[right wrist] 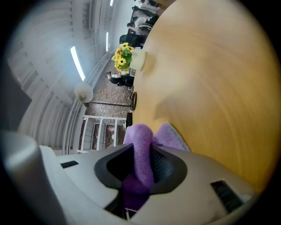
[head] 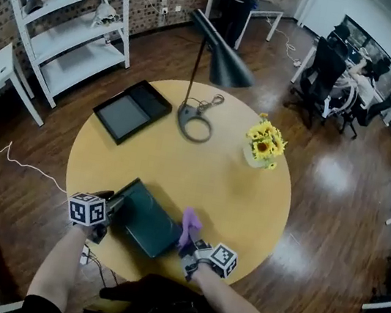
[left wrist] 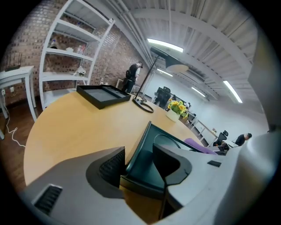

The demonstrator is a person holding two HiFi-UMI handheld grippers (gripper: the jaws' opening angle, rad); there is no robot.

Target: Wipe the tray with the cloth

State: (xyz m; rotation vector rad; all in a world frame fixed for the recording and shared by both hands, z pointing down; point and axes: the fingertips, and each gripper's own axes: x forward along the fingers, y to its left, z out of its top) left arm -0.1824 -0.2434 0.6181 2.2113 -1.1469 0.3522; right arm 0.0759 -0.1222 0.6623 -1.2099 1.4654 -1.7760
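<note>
Holding a purple cloth just beside a dark green tray at the round surface's near edge.

The right tool is clamping the bunched cloth at the tray's right rim. The left tool is standing with its jaws apart astride the tray's left corner, and is probably needing to pinch there so the tray is not sliding under the wipe. Beyond the tray, a black lamp, yellow flowers and a second, black tray are sitting; white shelving is lining the brick wall.
</note>
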